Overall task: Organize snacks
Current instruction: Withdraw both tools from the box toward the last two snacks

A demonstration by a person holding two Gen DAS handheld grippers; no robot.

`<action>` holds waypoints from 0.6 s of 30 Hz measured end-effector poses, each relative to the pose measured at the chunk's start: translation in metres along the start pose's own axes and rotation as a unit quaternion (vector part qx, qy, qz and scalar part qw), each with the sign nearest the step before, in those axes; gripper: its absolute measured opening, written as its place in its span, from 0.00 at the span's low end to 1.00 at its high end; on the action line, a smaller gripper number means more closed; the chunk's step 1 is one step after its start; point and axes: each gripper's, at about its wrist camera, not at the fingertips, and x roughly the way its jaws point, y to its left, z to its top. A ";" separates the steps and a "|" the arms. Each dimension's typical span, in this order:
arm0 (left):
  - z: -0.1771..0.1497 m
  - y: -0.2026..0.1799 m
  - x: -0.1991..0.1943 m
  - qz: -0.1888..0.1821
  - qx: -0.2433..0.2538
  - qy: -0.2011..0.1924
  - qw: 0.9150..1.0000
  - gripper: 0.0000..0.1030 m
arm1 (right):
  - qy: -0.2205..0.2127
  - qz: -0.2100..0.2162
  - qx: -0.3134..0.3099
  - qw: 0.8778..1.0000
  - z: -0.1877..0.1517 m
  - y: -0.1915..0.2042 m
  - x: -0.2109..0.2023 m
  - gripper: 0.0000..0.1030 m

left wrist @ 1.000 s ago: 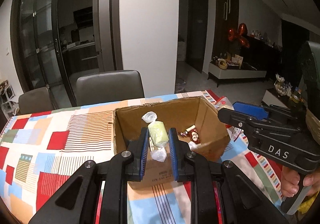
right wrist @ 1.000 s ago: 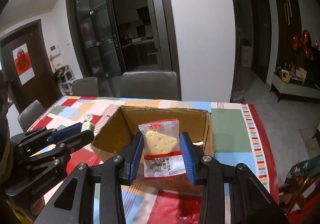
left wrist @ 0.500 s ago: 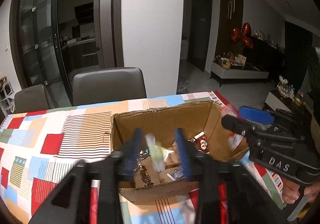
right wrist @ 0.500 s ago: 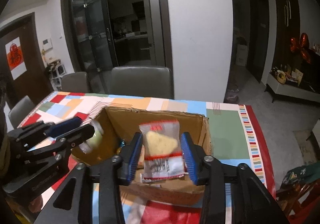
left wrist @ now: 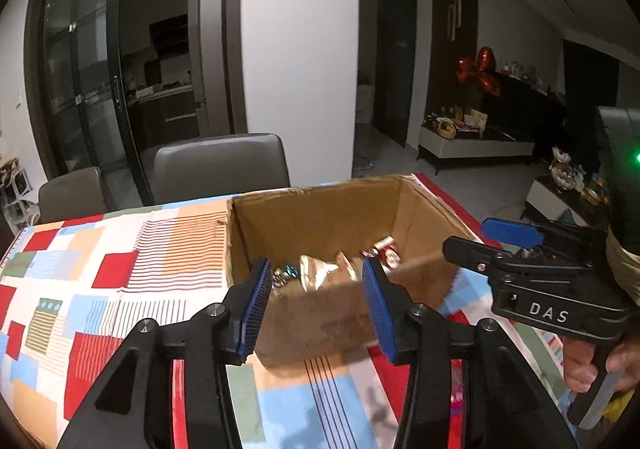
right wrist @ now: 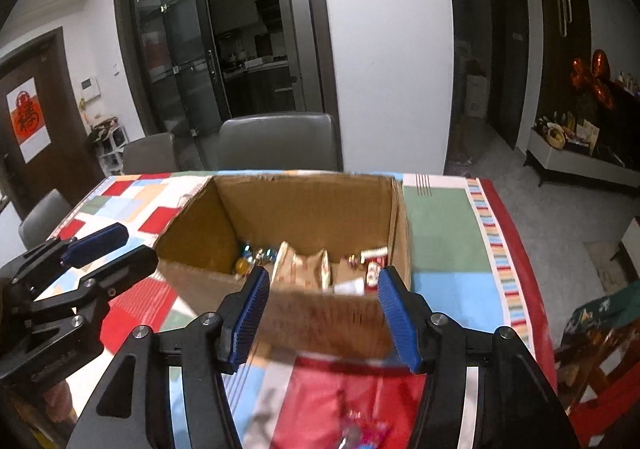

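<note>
The cardboard box sits mid-table on the patchwork tablecloth, w/ snacks piled on its floor: tan packets, foil sweets, a red-white pack by the right wall. Your left gripper and right gripper both hover at the near rim, tongs spread wide, nothing between the pads. Looks like a drop step is done; next you probably need another loose snack. A pinkish wrapper lies blurred below your right gripper, so approach low & square before closing. 2 grey chairs stand behind the table, well apart from the box. The other gripper crowds each side, so watch for a clash.
</note>
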 end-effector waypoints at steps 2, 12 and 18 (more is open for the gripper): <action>-0.006 -0.005 -0.007 -0.002 0.007 0.000 1.000 0.46 | 0.002 0.003 0.006 1.000 -0.010 0.000 -0.007 0.56; -0.049 -0.023 -0.036 -0.012 0.025 -0.001 1.000 0.46 | 0.016 0.001 0.030 0.999 -0.055 -0.004 -0.030 0.60; -0.080 -0.032 -0.041 -0.028 0.030 0.015 0.999 0.47 | 0.022 -0.010 0.035 0.999 -0.086 -0.005 -0.037 0.61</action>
